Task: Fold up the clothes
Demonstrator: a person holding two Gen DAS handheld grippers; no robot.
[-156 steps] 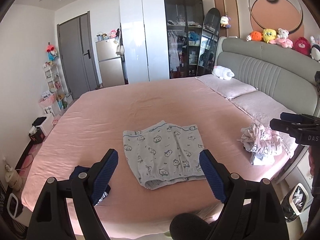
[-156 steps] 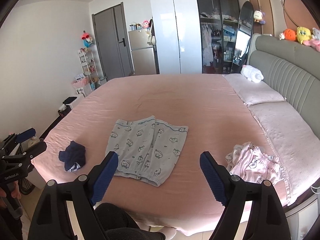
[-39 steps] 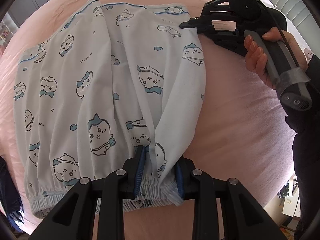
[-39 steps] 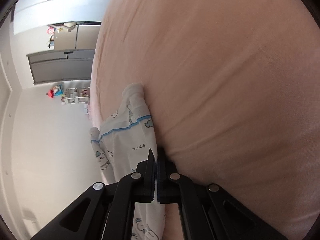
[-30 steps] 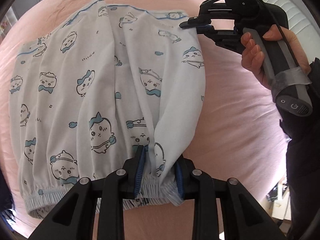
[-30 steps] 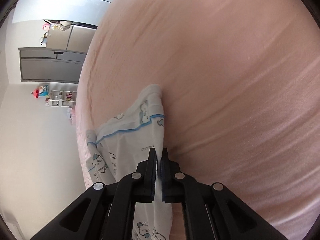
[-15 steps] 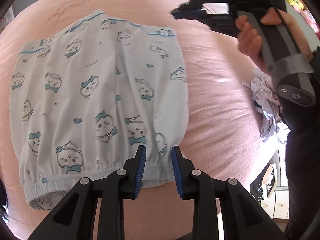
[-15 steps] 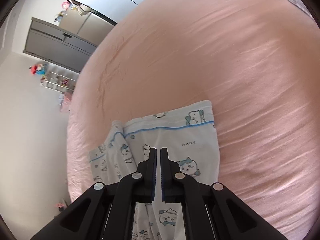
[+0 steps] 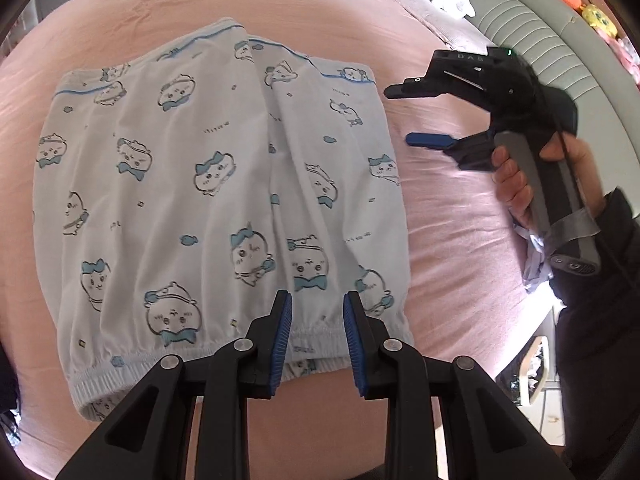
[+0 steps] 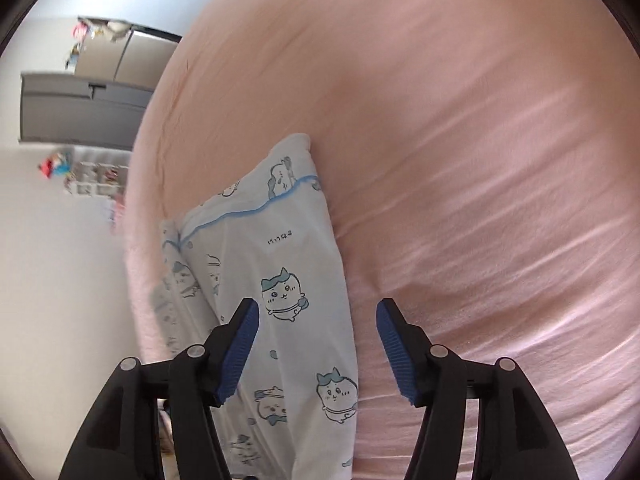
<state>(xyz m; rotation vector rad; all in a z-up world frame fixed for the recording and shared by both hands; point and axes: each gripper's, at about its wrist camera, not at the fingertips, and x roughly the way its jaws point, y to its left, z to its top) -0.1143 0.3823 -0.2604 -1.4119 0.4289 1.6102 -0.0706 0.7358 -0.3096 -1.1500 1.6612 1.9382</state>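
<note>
The shorts [image 9: 224, 200], pale blue with cartoon animals and blue piping, lie flat on the pink bed [image 9: 452, 264], elastic waistband toward the near edge and leg hems away. A crease runs down the middle where the two legs meet.

The left gripper [image 9: 317, 334] hovers at the waistband near its right corner, its blue pads apart with cloth showing between them but not pinched. The right gripper [image 10: 316, 344] is beside the shorts' right edge, near the hem corner; its jaws stand wide apart, one finger over the cloth and the other over bare sheet. In the left wrist view a hand [image 9: 516, 184] holds that gripper by its grey handle.

A grey headboard [image 9: 532, 20] with plush toys [image 9: 596, 16] runs along the far right, and a crumpled garment [image 9: 534, 256] lies behind the hand.
</note>
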